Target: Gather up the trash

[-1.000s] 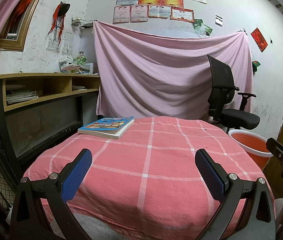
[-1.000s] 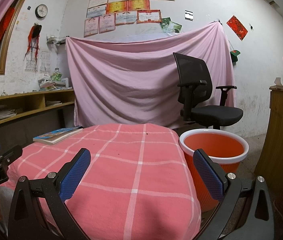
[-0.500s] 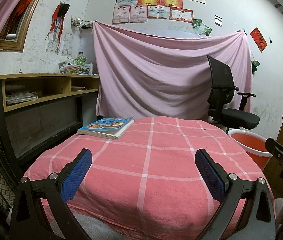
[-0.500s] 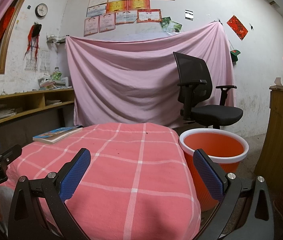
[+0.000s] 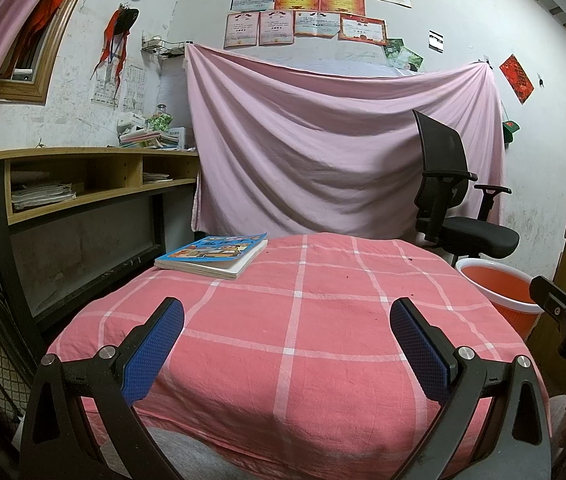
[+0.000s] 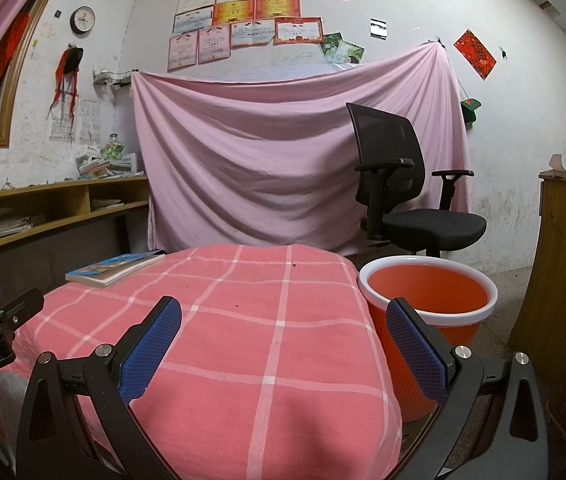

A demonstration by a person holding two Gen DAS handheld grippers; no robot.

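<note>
— So, what is each hand doing with its tool?

— Both are hovering low over the near edge of the table. The left gripper is spread wide and carrying nothing; the right gripper is gaping just as wide, also bare.

— And the trash?

— Only tiny dark specks are showing on the pink checked cloth, mostly toward the far right. Whether they are the trash, I cannot tell. I'd be scanning from the book at the far left across to the orange bucket standing just beside the table's right edge, then pinching gently so the cloth isn't bunching.

— The room?

— Shelves on the left, a pink sheet hanging on the far wall, an office chair at the right.
</note>
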